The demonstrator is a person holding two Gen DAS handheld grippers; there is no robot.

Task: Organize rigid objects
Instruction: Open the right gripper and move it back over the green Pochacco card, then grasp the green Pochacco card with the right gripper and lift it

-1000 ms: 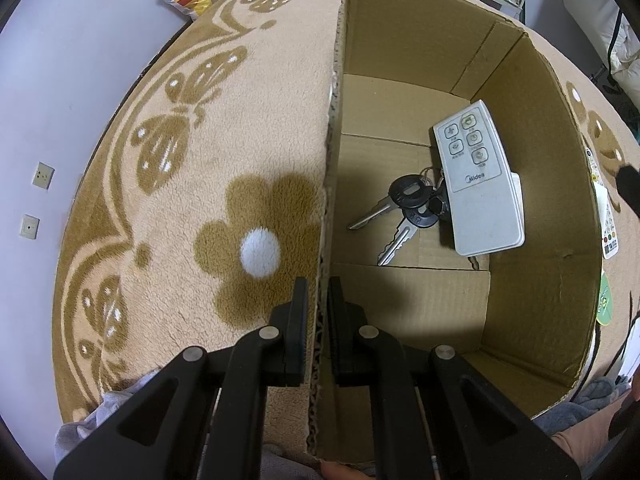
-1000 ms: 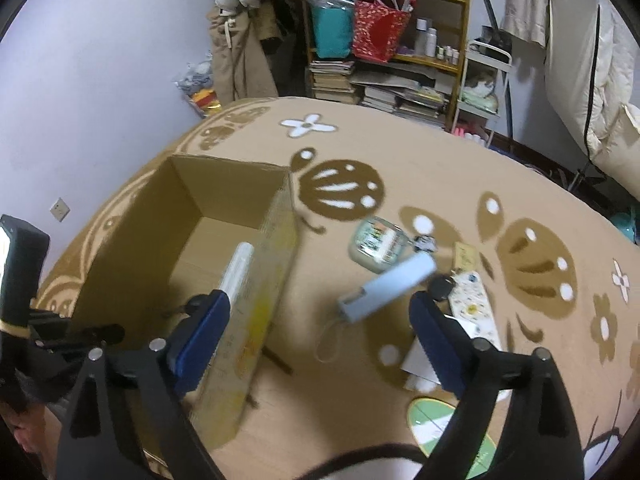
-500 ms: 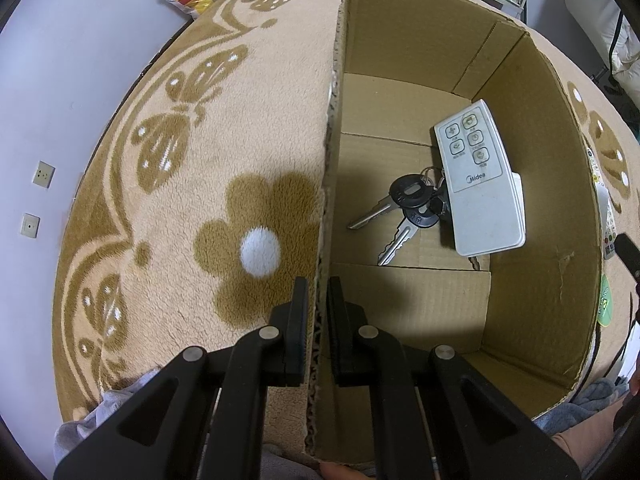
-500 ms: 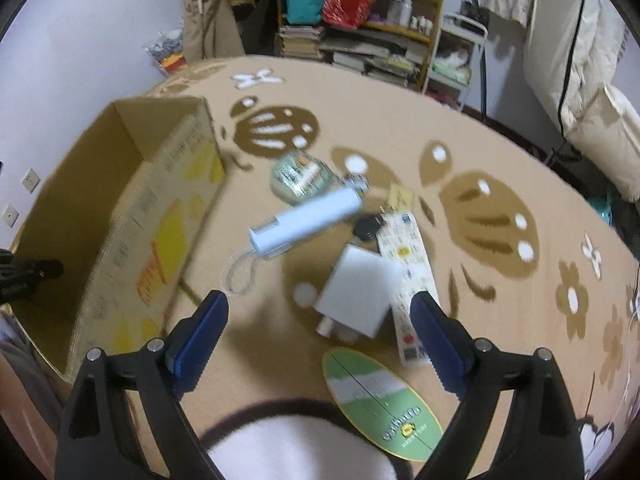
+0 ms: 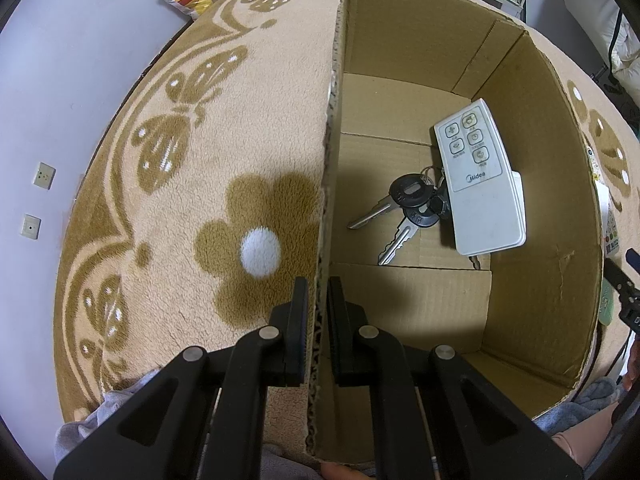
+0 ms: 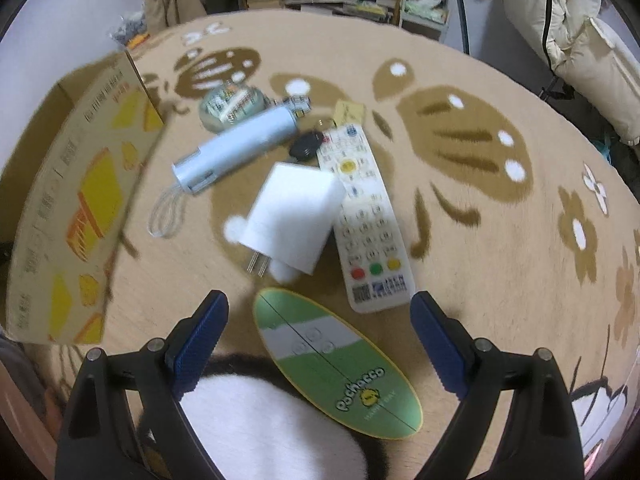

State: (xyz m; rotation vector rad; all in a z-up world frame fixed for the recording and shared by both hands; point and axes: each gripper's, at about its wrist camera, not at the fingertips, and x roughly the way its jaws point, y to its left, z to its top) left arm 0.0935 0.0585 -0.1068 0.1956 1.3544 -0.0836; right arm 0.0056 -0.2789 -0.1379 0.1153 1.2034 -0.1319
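While clamped on the near wall of the cardboard box point(image 5: 452, 56), left gripper point(image 5: 318, 312) steadies it on the patterned carpet point(image 5: 168, 200), fingers pinching the corrugated edge from either side. Inside, at 2 o'clock from that grip: white Midea remote point(image 5: 480, 184) lying partly over a bunch of keys point(image 5: 404, 208). Right gripper point(image 6: 320, 344) spread wide and empty, poised above the loose pile outside the box: white plug adapter point(image 6: 294, 216) at 12 o'clock, long TV remote point(image 6: 368, 216) touching it at 1 o'clock, pale-blue cylinder with a wrist loop point(image 6: 236, 148) at 11 o'clock, round tin point(image 6: 232, 104) beyond, green Pochacco oval card point(image 6: 340, 364) directly beneath. Likely next: a pick from this pile. Best done by lowering squarely over the adapter's flat sides, clear of the prongs and of the remote alongside, closing firmly before lifting, box kept pinned throughout. Right wrist pitched steeply downward; left held level along the wall.
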